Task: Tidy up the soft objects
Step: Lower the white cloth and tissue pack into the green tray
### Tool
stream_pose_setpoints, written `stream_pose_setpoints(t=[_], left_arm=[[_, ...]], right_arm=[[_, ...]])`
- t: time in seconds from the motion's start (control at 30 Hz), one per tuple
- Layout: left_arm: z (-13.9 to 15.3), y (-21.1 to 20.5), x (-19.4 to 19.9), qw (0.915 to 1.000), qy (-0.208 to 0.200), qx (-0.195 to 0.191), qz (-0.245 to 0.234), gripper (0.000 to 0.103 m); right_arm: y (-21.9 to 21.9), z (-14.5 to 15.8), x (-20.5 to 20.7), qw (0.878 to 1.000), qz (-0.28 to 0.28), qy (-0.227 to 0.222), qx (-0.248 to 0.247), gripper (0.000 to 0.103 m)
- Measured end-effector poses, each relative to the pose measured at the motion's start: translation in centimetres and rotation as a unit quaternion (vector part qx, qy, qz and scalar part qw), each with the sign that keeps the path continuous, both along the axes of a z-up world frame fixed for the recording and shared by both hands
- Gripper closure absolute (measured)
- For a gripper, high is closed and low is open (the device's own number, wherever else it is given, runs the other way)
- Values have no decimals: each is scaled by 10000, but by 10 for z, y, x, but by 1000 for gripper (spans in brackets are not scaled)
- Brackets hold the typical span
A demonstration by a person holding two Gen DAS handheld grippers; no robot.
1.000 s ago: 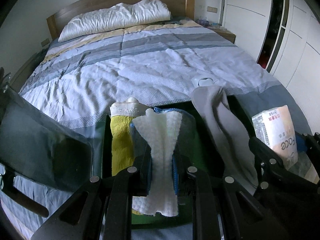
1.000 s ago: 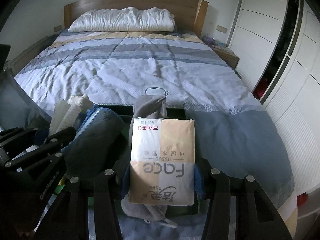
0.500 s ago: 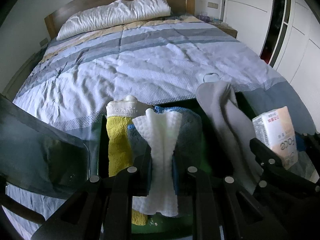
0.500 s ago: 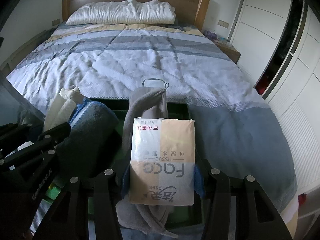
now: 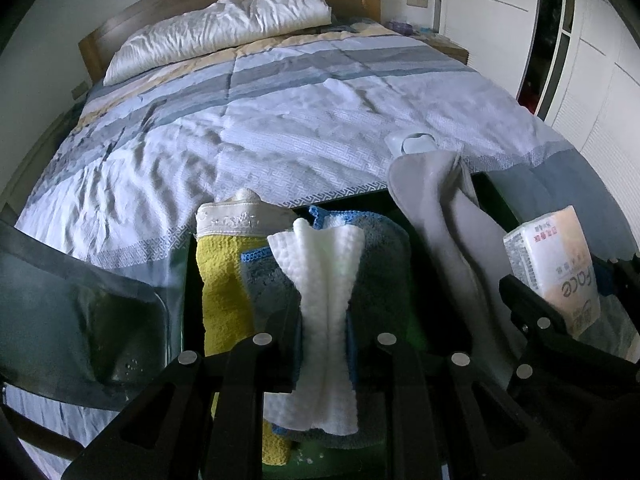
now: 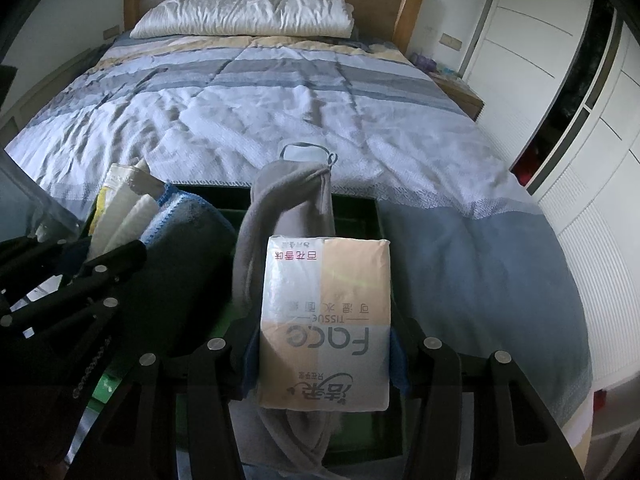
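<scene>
Two grippers hold soft items above a dark bin at the bed's near end.
The left gripper (image 5: 324,344) pinches a white waffle-textured cloth (image 5: 326,300); the right gripper (image 6: 324,356) clamps a cream-and-white tissue pack (image 6: 326,320) over a grey towel (image 6: 288,204).

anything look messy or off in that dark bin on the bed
One thing: the long grey fleece cloth is not tucked in. It drapes over the dark green bin's far rim, its loop lying on the striped quilt. The yellow towel and grey-blue towel sit inside.
</scene>
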State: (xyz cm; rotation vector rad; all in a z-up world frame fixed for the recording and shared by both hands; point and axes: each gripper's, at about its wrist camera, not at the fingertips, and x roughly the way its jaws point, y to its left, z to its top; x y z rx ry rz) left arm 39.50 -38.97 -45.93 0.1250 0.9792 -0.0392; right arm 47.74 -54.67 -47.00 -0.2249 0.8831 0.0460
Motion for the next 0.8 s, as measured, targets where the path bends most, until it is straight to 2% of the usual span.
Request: stream_pose_setpoints(t=[0.17,0.3,0.4,0.47,0.53,0.67,0.8], left_arm=[[-1,-2,0,10000,8,54,-31,85],[1,0,0,10000,21,10,-20,74],[2,1,0,10000,16,6,-38,72],[3,2,-1,10000,13,-18,-36,66],[3,2,-1,10000,-5,-19,-36,64],[4,3,-1,10000,-9,-19,-13,61],[7,7,-2,9999,-42,-45,88,51]], right_arm=[[1,-2,2,10000,4,48,-27,51],[3,-3,2,10000,26,64,-69,51],[3,-2,3,9999,19,70,-85,50],[3,-1,3,9999,14,69,-95,46],[3,0,3,9999,19,37,-100,41],[3,1,4,9999,20,16,-97,40],[2,3,3,9999,-3,-29,-100,36]])
